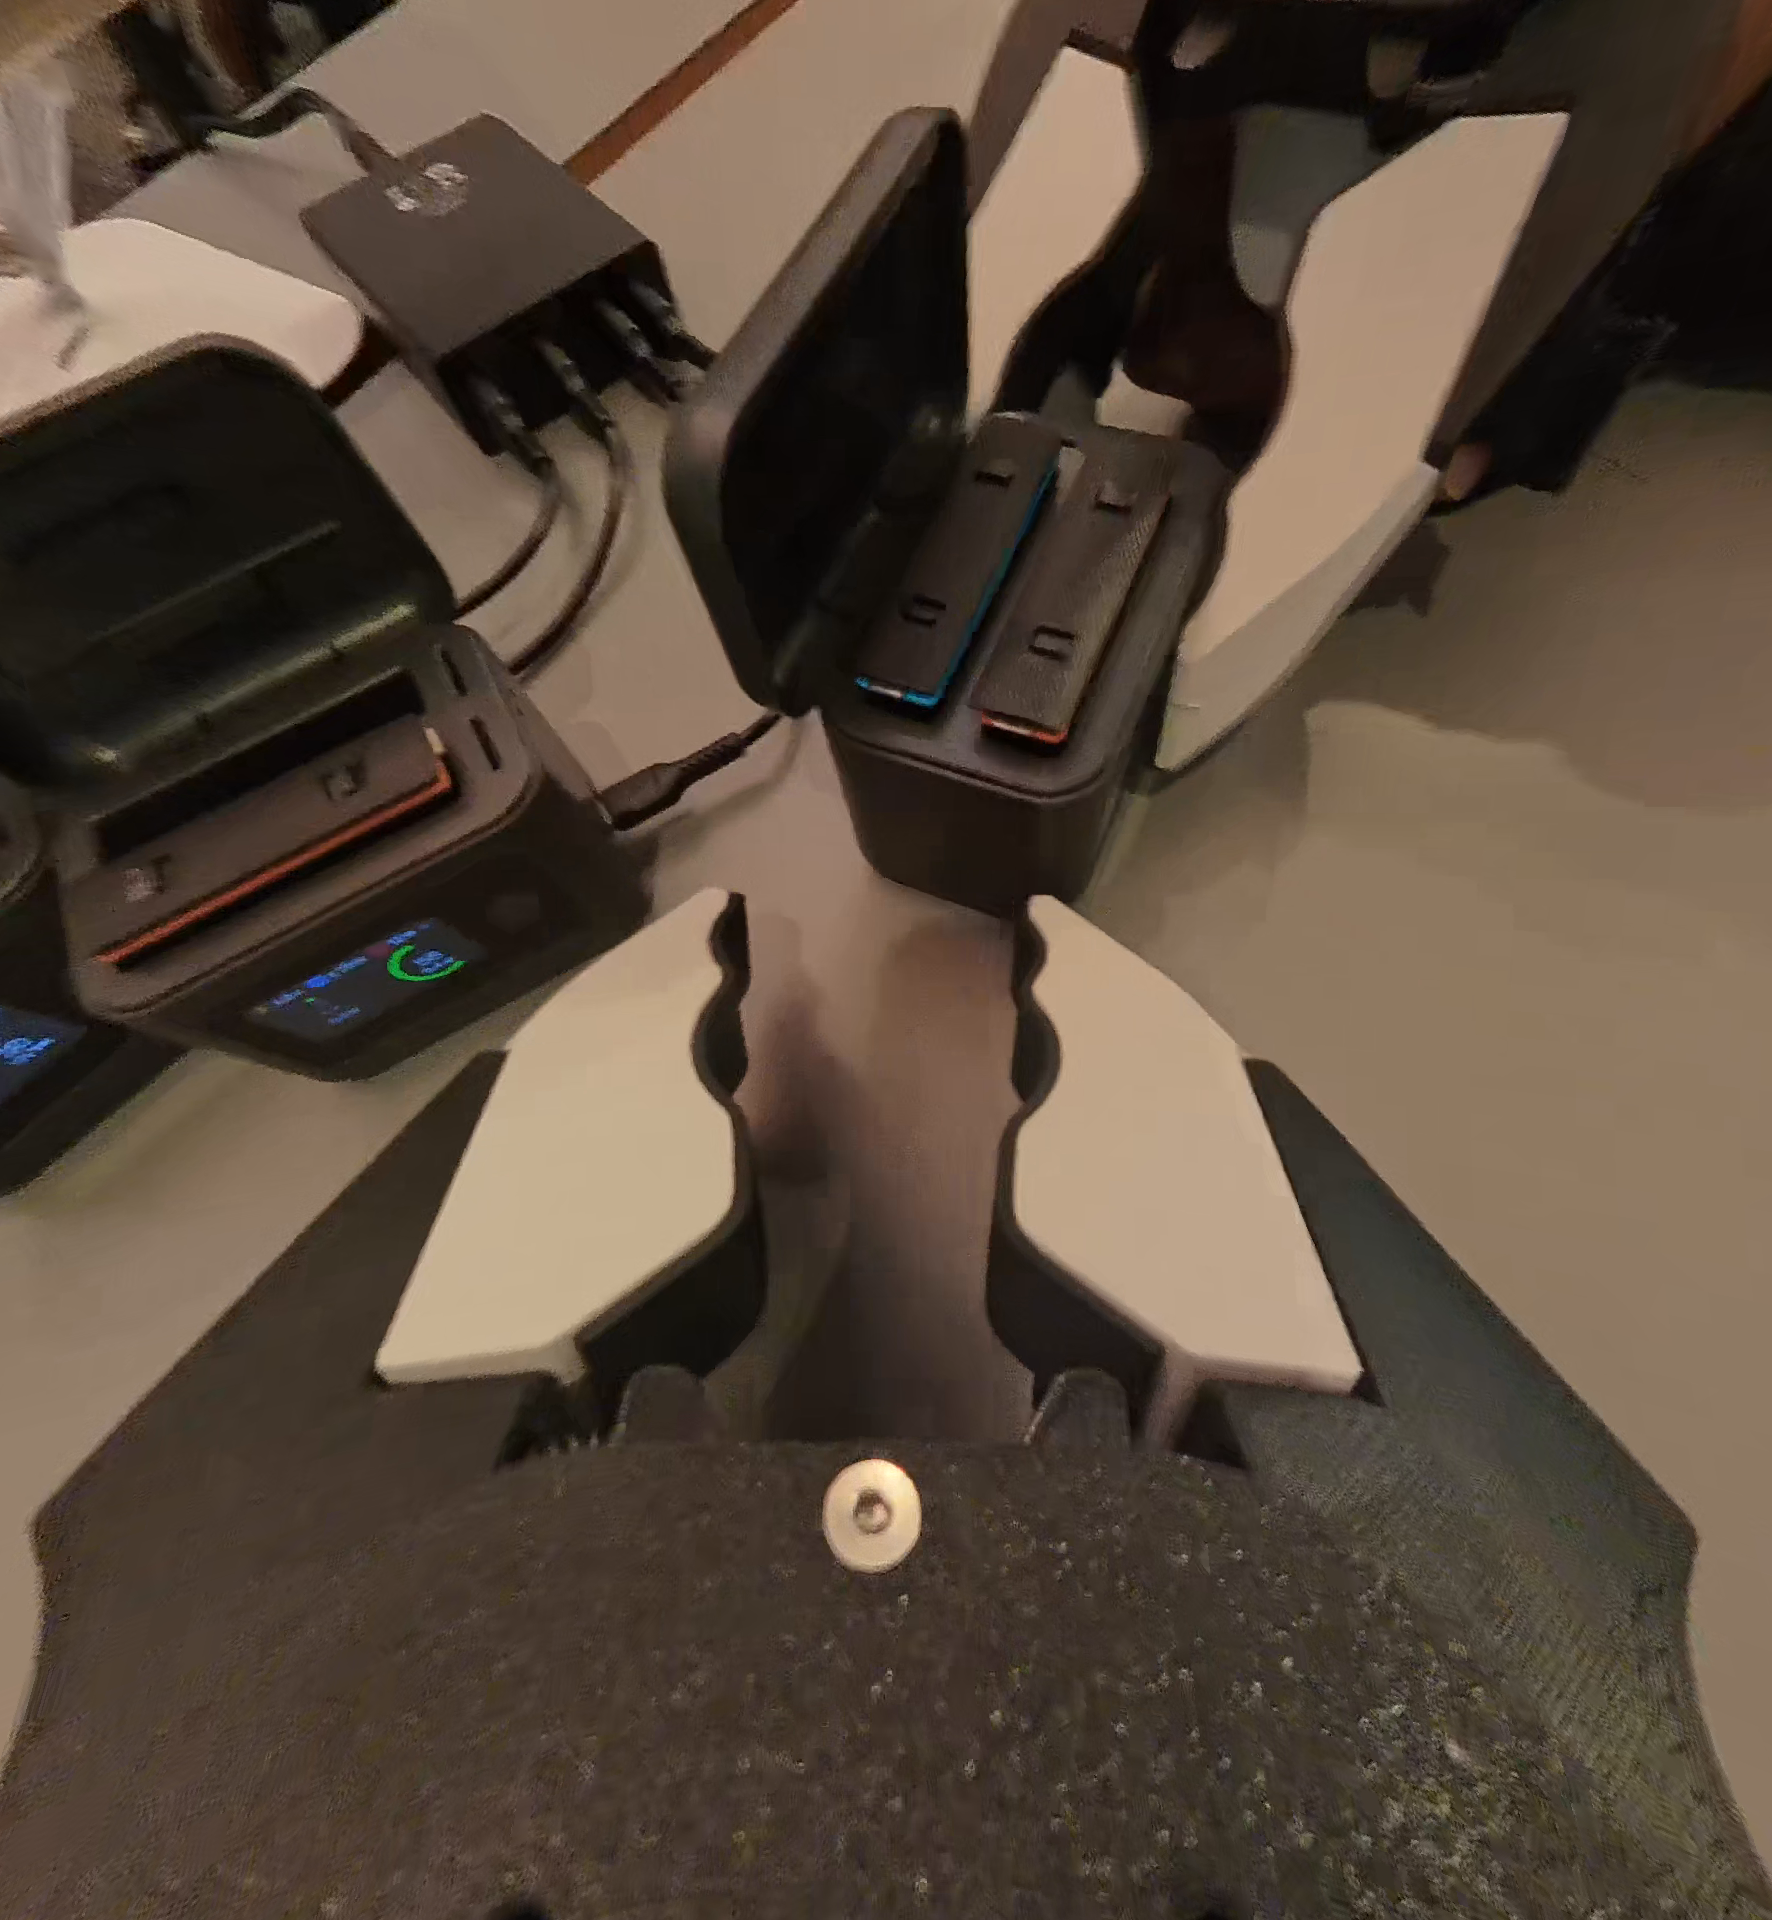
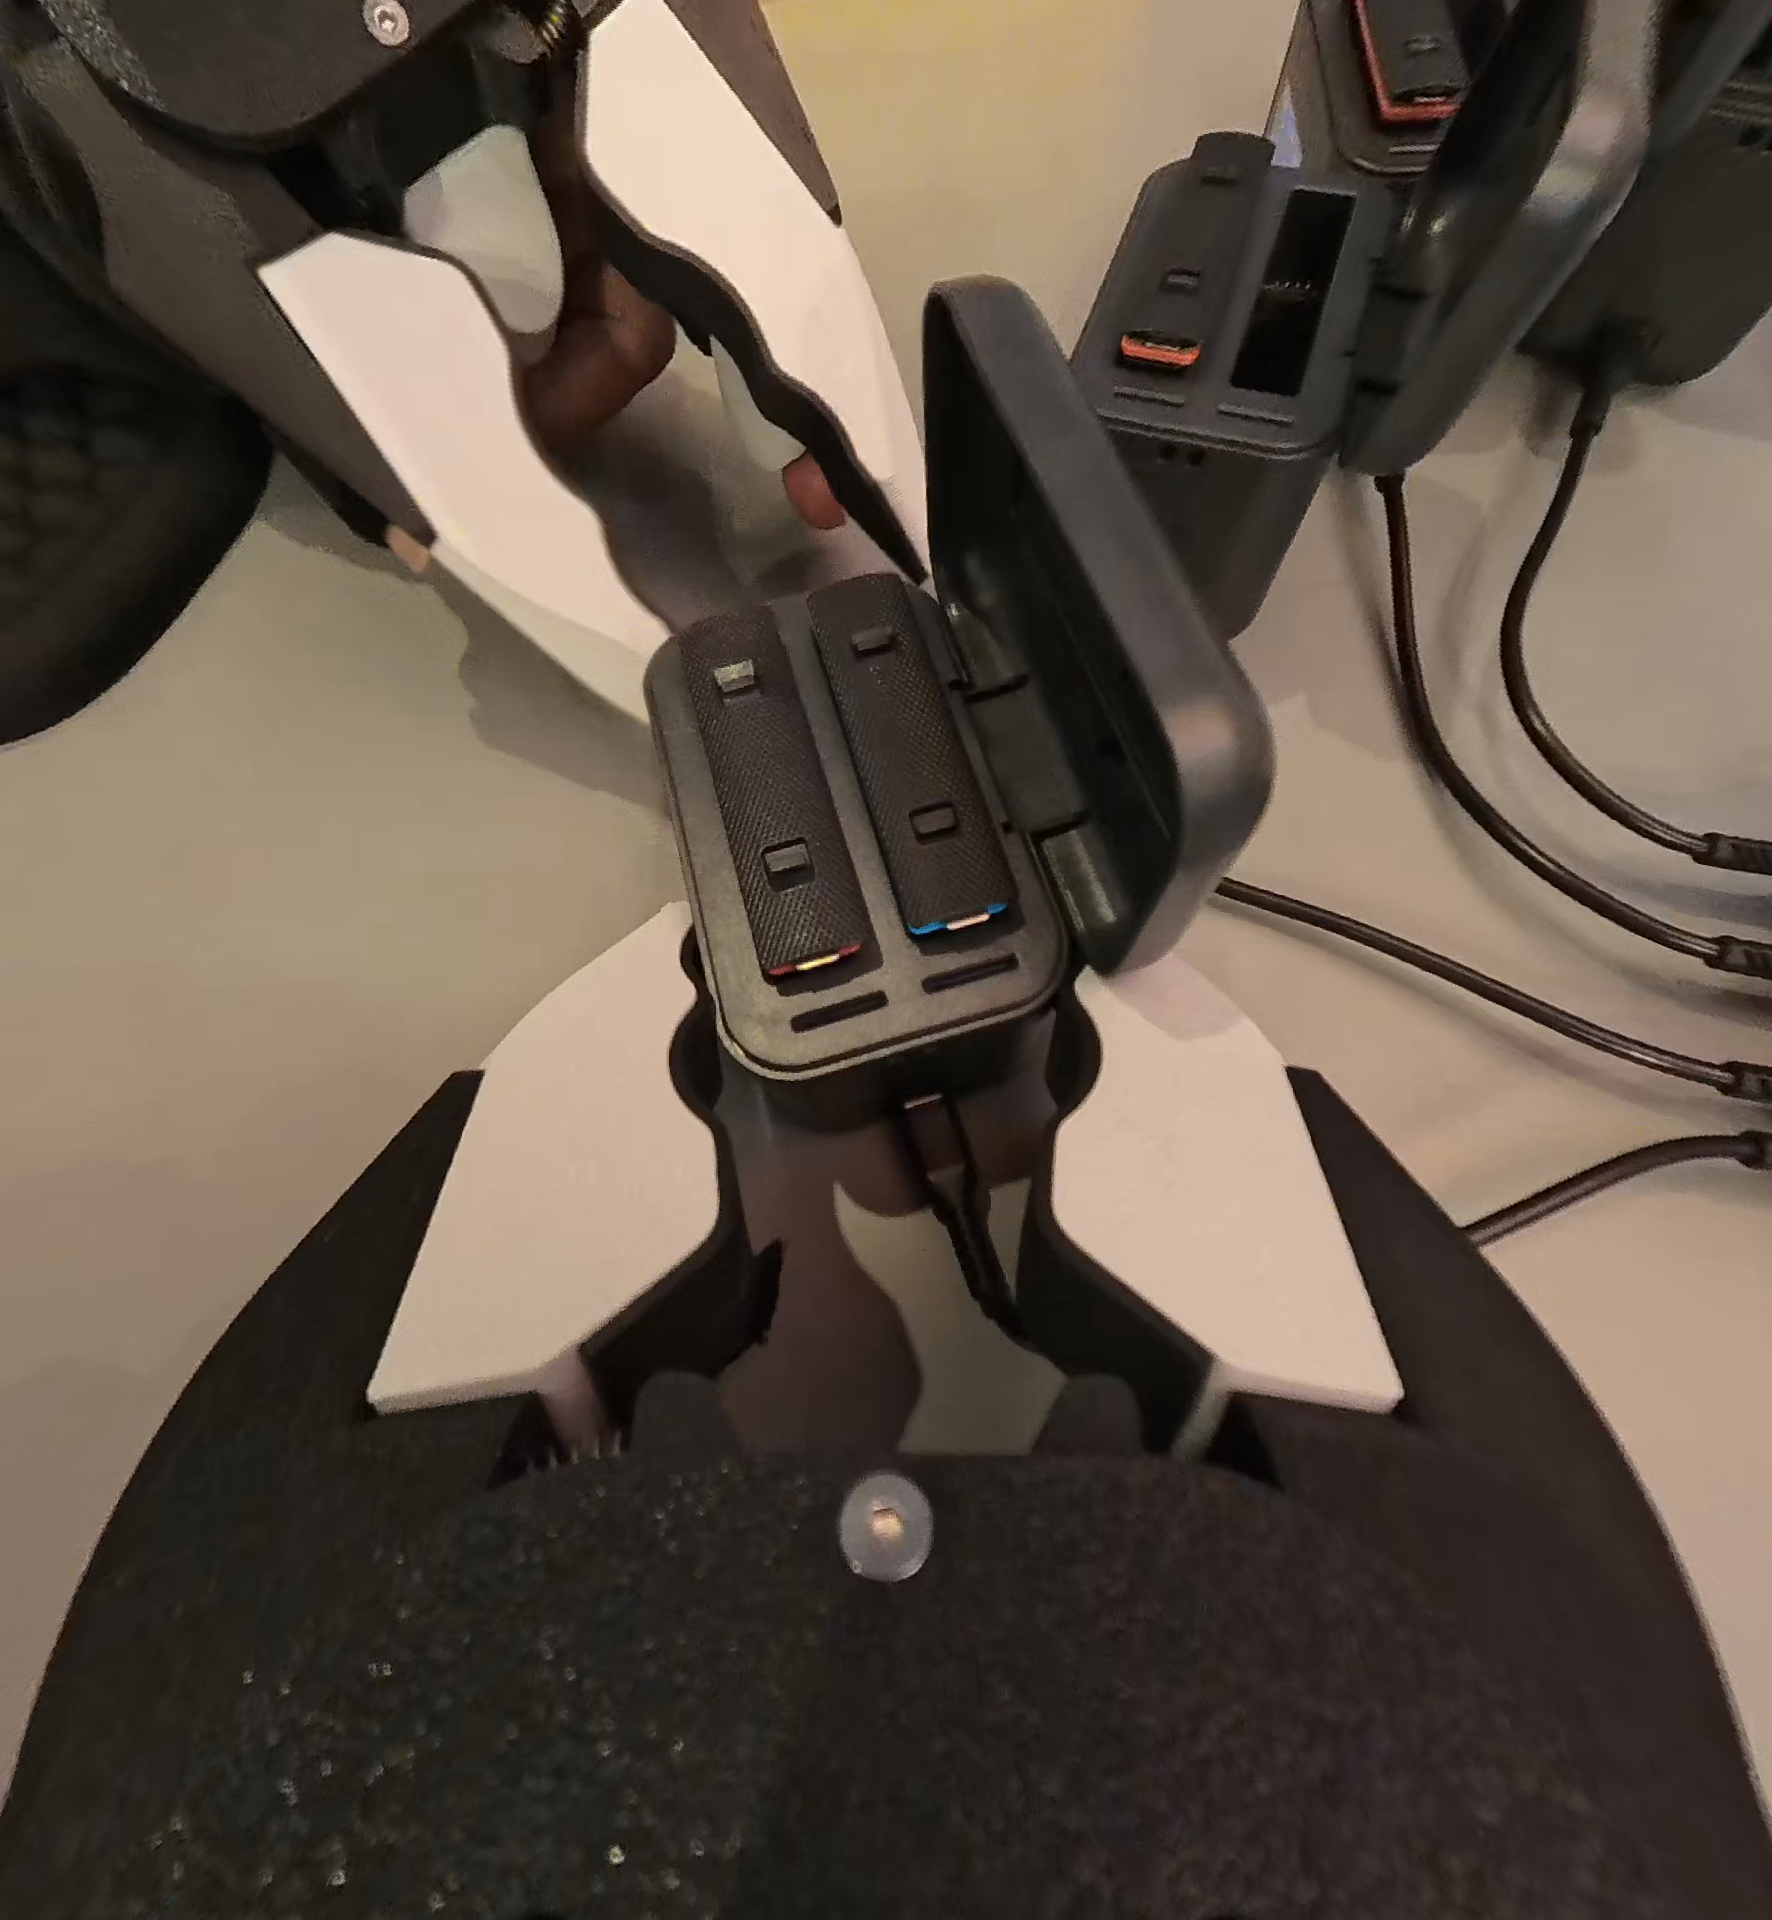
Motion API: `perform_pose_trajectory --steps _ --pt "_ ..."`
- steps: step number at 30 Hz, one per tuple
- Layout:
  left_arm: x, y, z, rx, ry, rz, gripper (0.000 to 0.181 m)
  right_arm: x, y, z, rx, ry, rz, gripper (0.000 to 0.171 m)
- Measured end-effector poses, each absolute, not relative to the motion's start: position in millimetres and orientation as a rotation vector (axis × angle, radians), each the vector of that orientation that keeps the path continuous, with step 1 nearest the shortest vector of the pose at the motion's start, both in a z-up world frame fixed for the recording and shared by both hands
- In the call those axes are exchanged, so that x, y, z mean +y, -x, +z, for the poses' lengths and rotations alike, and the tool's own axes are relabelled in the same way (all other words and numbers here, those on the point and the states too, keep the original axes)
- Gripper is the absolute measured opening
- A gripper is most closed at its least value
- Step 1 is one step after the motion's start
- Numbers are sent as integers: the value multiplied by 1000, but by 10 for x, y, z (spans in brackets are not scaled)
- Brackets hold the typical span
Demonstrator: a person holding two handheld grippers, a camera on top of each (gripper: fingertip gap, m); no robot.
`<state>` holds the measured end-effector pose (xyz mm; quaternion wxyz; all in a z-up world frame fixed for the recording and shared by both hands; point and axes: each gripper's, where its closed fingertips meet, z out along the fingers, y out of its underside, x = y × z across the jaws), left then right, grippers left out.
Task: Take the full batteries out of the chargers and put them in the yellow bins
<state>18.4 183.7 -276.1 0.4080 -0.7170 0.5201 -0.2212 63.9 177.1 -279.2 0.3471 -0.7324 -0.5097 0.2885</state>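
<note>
Charger (image 2: 861, 862) sits between right gripper (image 2: 887, 997) fingers, lid (image 2: 1100, 644) open, tilted to its right; fingers clasp charger's base. Two batteries in slots: red-tipped battery (image 2: 773, 800) left, blue-tipped battery (image 2: 913, 769) right. Left gripper (image 1: 877, 914) just short of charger on opposite side, fingers apart, empty. Second charger (image 1: 310, 831) to its left, lid up, screen lit. Cables (image 2: 1547, 831) trail right of right gripper. Power hub (image 1: 492, 249) beyond on table (image 1: 1484, 935).
</note>
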Motion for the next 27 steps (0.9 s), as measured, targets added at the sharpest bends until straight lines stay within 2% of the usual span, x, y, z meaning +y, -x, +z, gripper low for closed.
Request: perform_pose_trajectory --steps 6,14,16,18,27 --pt "1639 -234 -2786 1469 1721 -636 61 1762 -630 -2791 -1314 1908 750 62" --pt "1745 -472 -2815 1508 1720 -647 75 1682 -731 -2714 -1282 1951 750 73" --pt "1768 -525 -2861 1540 1733 -634 75 1638 -817 -2685 -1259 1977 743 76" --pt "1769 -568 -2880 1558 1738 -637 60 1594 -918 -2630 -1206 1993 736 76" --pt "1711 -624 -2879 1466 1795 -544 58 1558 -1230 -2304 -663 2081 493 72"
